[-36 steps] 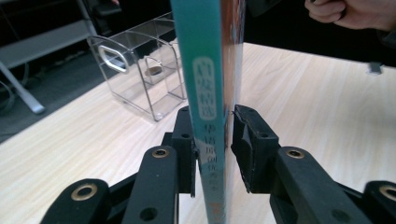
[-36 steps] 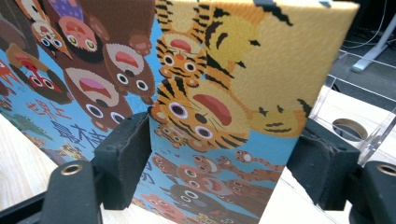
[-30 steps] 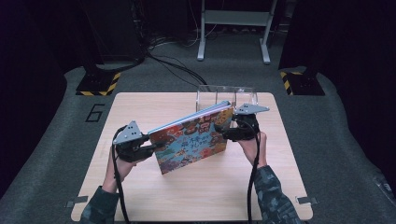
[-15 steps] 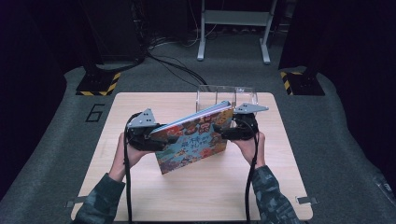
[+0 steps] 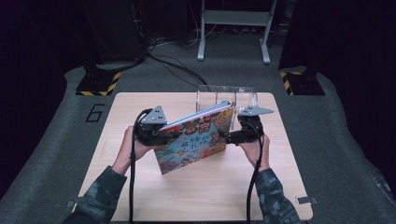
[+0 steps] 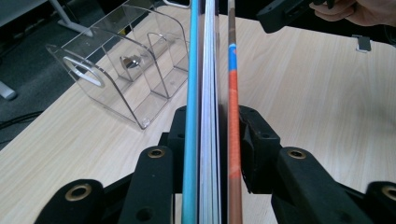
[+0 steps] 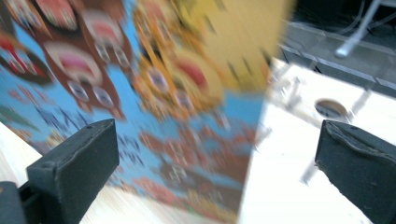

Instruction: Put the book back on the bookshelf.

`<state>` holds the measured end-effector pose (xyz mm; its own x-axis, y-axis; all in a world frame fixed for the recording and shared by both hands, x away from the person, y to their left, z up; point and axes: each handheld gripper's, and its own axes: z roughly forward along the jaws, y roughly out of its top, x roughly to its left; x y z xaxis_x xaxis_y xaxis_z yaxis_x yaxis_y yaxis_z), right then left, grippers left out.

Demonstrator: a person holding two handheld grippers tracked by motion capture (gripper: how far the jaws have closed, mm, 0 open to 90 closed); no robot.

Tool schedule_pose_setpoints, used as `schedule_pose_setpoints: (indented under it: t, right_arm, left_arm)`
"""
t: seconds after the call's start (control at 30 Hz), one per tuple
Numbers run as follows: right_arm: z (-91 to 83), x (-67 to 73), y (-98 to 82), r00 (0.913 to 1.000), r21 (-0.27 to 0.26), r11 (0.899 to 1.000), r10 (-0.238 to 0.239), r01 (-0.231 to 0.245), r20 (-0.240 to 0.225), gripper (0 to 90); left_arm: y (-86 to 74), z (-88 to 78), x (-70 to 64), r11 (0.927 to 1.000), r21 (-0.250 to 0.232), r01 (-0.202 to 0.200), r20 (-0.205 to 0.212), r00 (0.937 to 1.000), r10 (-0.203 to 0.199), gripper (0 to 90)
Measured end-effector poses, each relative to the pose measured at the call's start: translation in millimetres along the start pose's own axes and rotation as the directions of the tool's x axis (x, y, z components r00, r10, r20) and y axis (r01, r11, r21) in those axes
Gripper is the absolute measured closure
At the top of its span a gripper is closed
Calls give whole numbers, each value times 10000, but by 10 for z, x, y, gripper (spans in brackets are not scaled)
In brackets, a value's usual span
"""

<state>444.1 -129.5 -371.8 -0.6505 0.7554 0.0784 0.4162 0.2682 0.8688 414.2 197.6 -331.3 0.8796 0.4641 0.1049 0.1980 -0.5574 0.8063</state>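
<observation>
Now left gripper (image 6: 212, 135) clamps book (image 5: 194, 142); right gripper (image 7: 219, 158) seemingly apart.

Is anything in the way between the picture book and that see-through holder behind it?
Nothing visible. The picture book, clamped by the left gripper, stands tilted on the table just in front of the clear holder, with bare wood between them. The right gripper is open beside the book.

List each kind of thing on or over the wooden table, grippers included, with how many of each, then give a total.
Picture book: 1
Clear acrylic rack: 1
Handheld grippers: 2, the left gripper shut on the book, the right gripper open
Total: 4
</observation>
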Motion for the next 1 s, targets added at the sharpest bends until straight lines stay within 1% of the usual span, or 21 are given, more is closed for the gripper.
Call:
schedule_pose_setpoints:
  t: [0.07,0.1,0.13,0.17,0.2,0.23,0.33,0.37,0.4,0.47,0.5,0.57,0.6,0.67,0.7,0.73,0.77,0.8,0.9,0.97,1.0]
  right_arm:
    - [-21,-19,-53,9999,70,9999,72,-72,91,0]
    - [-49,-65,-198,9990,271,9996,26,-38,457,0]
    - [-49,-65,-198,9990,271,9996,26,-38,457,0]
    - [-53,-99,-291,9978,448,9989,100,-129,649,0]
    - [-54,-184,-508,9939,699,9970,260,-336,1069,0]
    - [-54,-184,-508,9939,699,9970,260,-336,1069,0]
    - [-71,-335,-890,9814,881,9899,952,-1110,1667,0]
    - [-74,-380,-1000,9775,988,9875,1029,-1226,1840,0]
    - [-80,-441,-1182,9697,1058,9816,1350,-1589,2036,0]
    - [-81,-498,-1357,9617,1161,9762,1535,-1832,2272,0]
    - [-81,-498,-1357,9617,1161,9762,1535,-1832,2272,0]
    - [-89,-556,-1550,9450,1003,9671,2020,-2340,2571,1]
    - [-89,-556,-1550,9450,1003,9671,2020,-2340,2571,1]
    - [-117,-582,-1646,9326,913,9635,2160,-2515,2890,11]
    - [-117,-582,-1646,9326,913,9635,2160,-2515,2890,14]
    - [-129,-601,-1674,9299,819,9658,2112,-2459,3011,21]
    - [-145,-624,-1717,9255,687,9645,2230,-2551,3061,24]
    - [-147,-630,-1734,9233,688,9621,2312,-2638,3068,30]
    - [-146,-643,-1769,9228,646,9638,2267,-2586,3117,31]
    - [-159,-638,-1762,9223,567,9641,2300,-2595,3106,31]
    - [-154,-650,-1772,9246,578,9652,2261,-2552,3064,30]
  left_arm:
    - [-1,0,14,10000,18,74,17,10000,-74,696]
    - [1,-1,22,9999,3,156,170,9997,-156,716]
    - [-5,5,28,9998,-104,178,152,9997,-177,716]
    - [-6,4,36,9993,-112,350,239,9991,-347,722]
    - [-5,2,41,9993,-89,352,297,9989,-349,744]
    - [-7,0,48,9995,-151,289,329,9991,-284,744]
    - [-11,-1,42,9992,-198,350,508,9981,-340,769]
    - [-7,-2,43,9994,-184,295,575,9979,-284,777]
    - [-3,-8,35,9993,-130,339,741,9967,-328,789]
    - [-1,-7,33,9991,-131,411,800,9960,-400,798]
    - [4,-8,29,9992,-108,388,829,9958,-378,798]
    - [12,-11,19,9995,-75,307,791,9964,-300,805]
    - [11,-12,11,9992,-63,394,878,9954,-387,805]
    - [15,-10,-9,9991,-102,417,687,9968,-409,807]
    - [23,-10,-12,9992,-62,406,685,9968,-401,807]
    - [30,-7,-21,9983,-127,574,738,9957,-563,807]
    - [40,-8,-11,9986,-52,526,742,9959,-521,807]
    - [62,4,-4,9974,-102,712,728,9949,-703,808]
    - [93,5,13,9967,-28,812,731,9940,-808,808]
    - [153,10,30,9947,170,1014,730,9921,-1023,809]
    - [174,13,34,9951,182,968,648,9931,-978,809]
